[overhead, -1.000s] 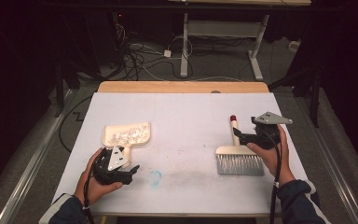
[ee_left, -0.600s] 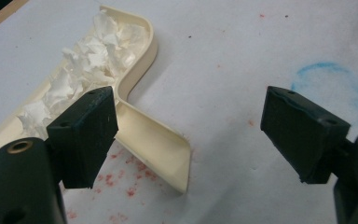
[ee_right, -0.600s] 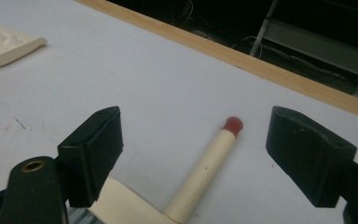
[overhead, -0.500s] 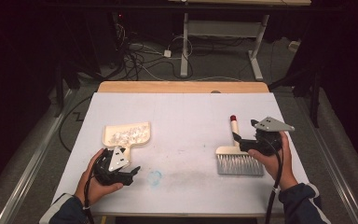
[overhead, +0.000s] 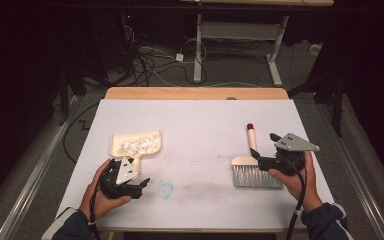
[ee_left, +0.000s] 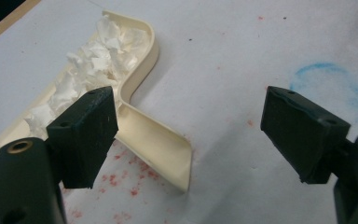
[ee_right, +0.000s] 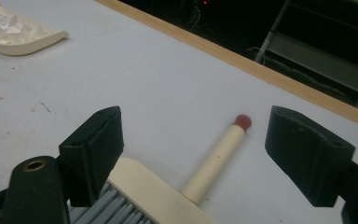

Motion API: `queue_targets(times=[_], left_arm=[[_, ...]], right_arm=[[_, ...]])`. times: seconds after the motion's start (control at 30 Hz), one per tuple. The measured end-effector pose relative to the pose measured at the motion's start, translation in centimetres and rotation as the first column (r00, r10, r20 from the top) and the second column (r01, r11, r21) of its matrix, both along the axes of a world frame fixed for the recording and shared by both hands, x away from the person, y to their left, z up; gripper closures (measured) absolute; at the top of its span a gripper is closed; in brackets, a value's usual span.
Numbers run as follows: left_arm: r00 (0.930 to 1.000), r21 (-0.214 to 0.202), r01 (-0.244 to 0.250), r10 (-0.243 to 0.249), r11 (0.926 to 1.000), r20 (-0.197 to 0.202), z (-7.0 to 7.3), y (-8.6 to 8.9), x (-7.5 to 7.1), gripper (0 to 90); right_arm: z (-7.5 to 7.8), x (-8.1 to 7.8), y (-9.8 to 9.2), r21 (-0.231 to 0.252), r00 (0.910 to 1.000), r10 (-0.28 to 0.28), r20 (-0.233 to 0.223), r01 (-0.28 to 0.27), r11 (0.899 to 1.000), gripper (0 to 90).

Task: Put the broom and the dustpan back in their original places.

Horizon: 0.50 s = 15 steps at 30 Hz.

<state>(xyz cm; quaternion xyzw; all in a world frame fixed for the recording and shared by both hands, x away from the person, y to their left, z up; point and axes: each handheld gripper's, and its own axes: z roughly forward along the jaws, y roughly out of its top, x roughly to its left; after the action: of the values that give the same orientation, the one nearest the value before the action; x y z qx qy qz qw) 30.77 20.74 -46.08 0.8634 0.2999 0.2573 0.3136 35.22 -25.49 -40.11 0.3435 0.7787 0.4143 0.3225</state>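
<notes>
A cream dustpan (overhead: 135, 144) lies at the table's left with several white paper scraps (ee_left: 93, 56) in its tray. Its short handle (ee_left: 156, 149) points toward my left gripper (overhead: 139, 186), which is open, and the handle end lies between the jaws close to the left one (ee_left: 192, 135). At the right lies a cream hand brush (overhead: 252, 162) with grey bristles (overhead: 256, 176) and a red-tipped handle (ee_right: 223, 149). My right gripper (overhead: 261, 151) is open just above the brush, its jaws to either side of the handle (ee_right: 193, 158) without touching it.
The white table cover (overhead: 195, 125) carries a faint blue ring (overhead: 166, 190) near the front middle and small red specks (ee_left: 135, 189). A wooden edge (overhead: 195, 93) runs along the far side. Beyond it are desk legs (overhead: 198, 50) and cables on a dark floor.
My right gripper has dropped and shifted slightly toward the brush handle. The left gripper, dustpan and brush stay where they were.
</notes>
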Motion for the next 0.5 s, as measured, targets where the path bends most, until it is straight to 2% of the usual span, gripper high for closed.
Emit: queue_targets(times=[0.37,0.47,0.5], left_arm=[[0.9999,0.016,0.004,-0.005,0.9999,0.009,0.1,0.0,-0.1,18.1],[1.0000,0.016,0.005,-0.005,0.9999,0.008,0.1,-0.1,-0.1,18.1],[1.0000,0.016,0.005,-0.005,0.9999,0.007,0.0,-0.1,-0.1,18.1]], right_arm=[[-0.8,-1.5,-0.1,-0.024,0.9997,0.011,0.022,-0.011,1.000,20.3],[-1.1,-1.8,0.0,-0.053,0.9994,0.014,0.033,-0.013,0.999,20.3],[-1.2,-1.9,0.0,-0.047,0.9995,0.014,0.030,-0.013,0.999,20.3]])
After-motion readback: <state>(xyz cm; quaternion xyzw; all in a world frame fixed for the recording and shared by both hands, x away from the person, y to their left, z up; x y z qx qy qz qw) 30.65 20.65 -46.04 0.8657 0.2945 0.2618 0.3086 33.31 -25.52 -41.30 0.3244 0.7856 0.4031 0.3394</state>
